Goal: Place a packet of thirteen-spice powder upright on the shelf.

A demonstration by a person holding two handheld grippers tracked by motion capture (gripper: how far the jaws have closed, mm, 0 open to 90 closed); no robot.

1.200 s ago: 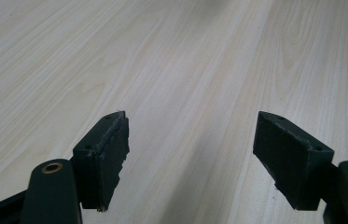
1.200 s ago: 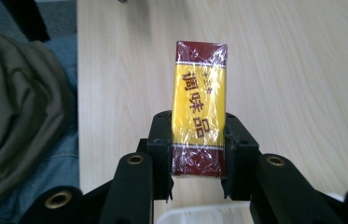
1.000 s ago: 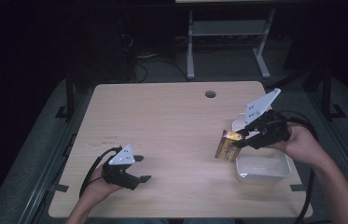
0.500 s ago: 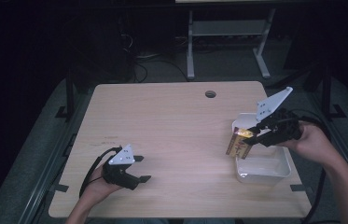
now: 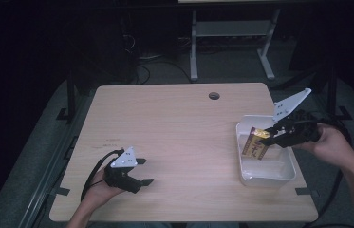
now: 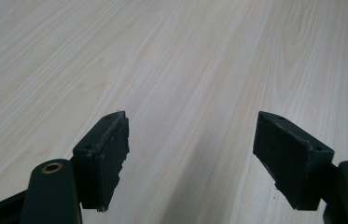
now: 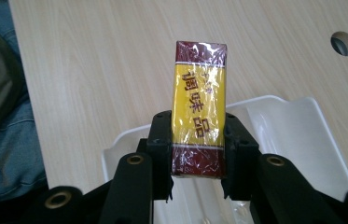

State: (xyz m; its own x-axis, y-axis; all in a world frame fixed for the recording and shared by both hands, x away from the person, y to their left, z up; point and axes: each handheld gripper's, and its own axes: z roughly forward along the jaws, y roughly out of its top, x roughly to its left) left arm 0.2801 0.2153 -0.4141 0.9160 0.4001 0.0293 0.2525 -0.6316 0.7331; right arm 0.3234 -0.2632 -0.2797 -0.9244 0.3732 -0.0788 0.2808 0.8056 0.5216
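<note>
Hovering packet inside tub rim

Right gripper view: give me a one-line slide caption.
Right gripper shut on a yellow-and-maroon wrapped packet, held above the white plastic tray on the wooden table.

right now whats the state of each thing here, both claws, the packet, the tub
right claw: shut on the packet, held over the tub
packet: yellow and dark red, wrapped in clear film, clamped by its sides, above the tub
tub: white, open top, upright on the table, nothing seen lying inside
left claw: open, nothing between its jaws, low over bare table
table: light wood, bare apart from the tub
</note>
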